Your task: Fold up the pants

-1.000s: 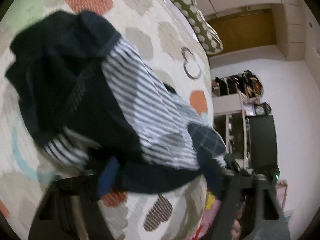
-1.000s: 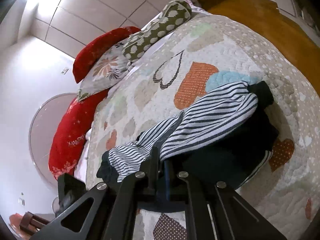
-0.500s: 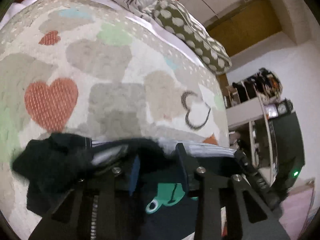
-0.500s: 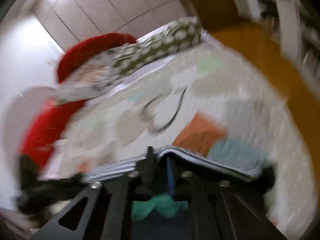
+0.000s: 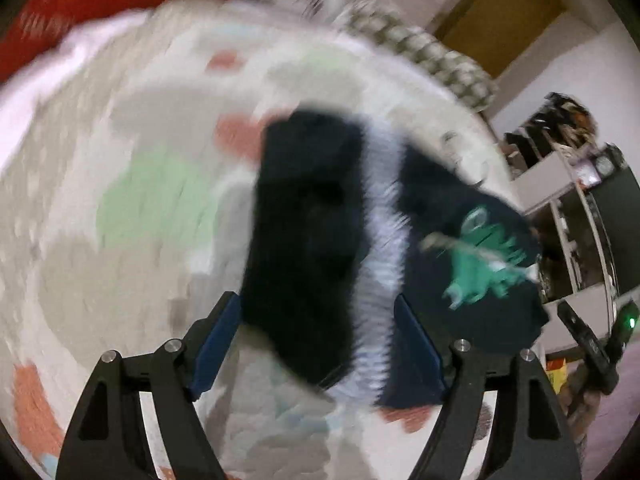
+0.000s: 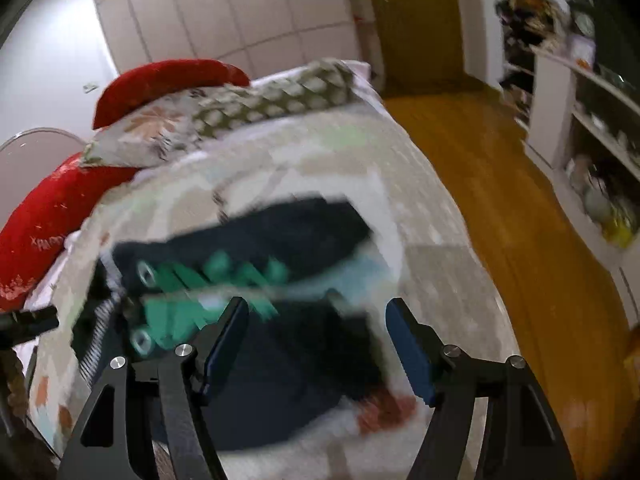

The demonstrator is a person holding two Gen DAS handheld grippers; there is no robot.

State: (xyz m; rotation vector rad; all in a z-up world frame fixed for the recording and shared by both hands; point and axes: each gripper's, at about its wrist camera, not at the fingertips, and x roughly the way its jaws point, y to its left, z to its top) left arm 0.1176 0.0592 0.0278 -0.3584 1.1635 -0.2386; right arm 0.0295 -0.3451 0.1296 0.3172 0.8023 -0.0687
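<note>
**Both claws let go, pants down on the bed**

Left claw point(image 5: 316, 340) wide, nothing between the pads. Right claw point(image 6: 316, 344) the same: spread, empty. Half a second back each was clamped on dark cloth, carrying it over the quilt point(image 5: 120, 200); now both have released.

Pants point(image 5: 304, 240) lie on the quilt just ahead of my fingers, a dark bundle with a striped band down the middle and a green print point(image 5: 476, 272) on the right-hand part. From the right wrist, the same heap point(image 6: 260, 240) sits mid-bed, green print toward the left, pillows point(image 6: 280, 96) well beyond it near the headboard.

Both views are badly smeared by motion, so I can't say how neat the layers are or whether the edges line up; it looks like one fold laid over, but I wouldn't swear to it.

Judgement: the drop marks a fold finished. Next is likely a fresh grip on an edge for a second fold, or smoothing.
</note>
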